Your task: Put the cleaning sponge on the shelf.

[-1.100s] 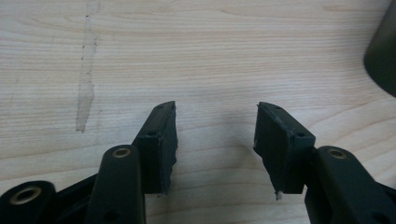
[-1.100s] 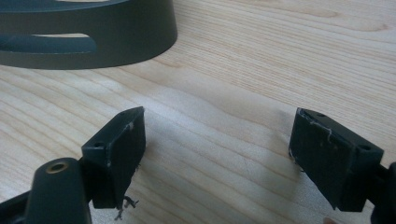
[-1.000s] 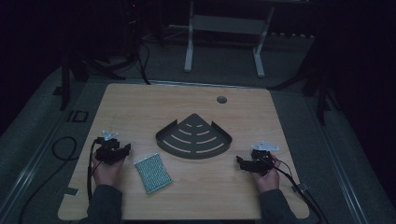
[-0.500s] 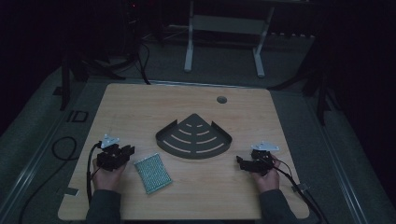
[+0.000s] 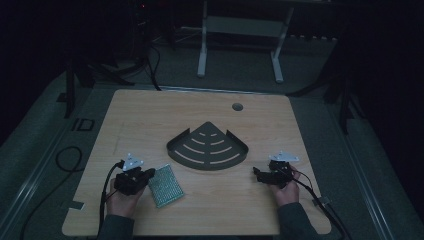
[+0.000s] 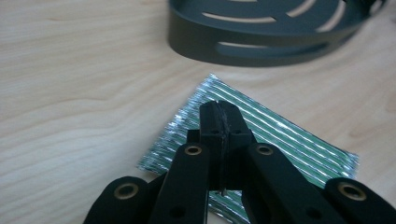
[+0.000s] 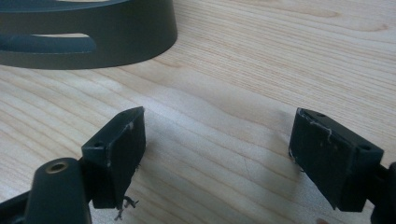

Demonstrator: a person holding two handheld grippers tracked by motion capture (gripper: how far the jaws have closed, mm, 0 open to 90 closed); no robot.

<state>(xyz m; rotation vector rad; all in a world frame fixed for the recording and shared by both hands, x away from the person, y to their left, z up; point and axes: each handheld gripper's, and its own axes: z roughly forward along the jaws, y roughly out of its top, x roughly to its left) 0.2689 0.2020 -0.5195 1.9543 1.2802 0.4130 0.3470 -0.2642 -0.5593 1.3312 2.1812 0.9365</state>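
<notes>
1. Dark room w/ metal frame legs at the back; lit wooden table [image 5: 200,110] holds the work.
2. Grey fan-shaped slotted tray [image 5: 207,149] sits mid-table, rounded rim toward the person.
3. Shiny green ribbed packet [image 5: 166,186] lies flat on the table, near the tray's left front, not touching it.
4. Left tongs [image 5: 148,174] sit at the packet's left edge. In the left gripper view the left tongs [image 6: 220,116] have just been closing & now stand tips together over the packet [image 6: 289,140]. Can't tell if foil is pinched; the packet looks flat under the tips, not lifted.
5. Right tongs [image 5: 257,173] rest wide apart, right of the tray; in the right gripper view nothing but bare wood lies between them [image 7: 219,140], tray wall [image 7: 93,37] ahead.
6. Step in hand, as I judge it: taking hold of the packet, prob. to move it into the tray.
7. Next move calls for: check the grip on the thin edge, then a gentle lift; if the packet stays down, open up & come in lower at the edge. Clear the tray rim before setting down.
8. Risk: slick foil may slip out.
</notes>
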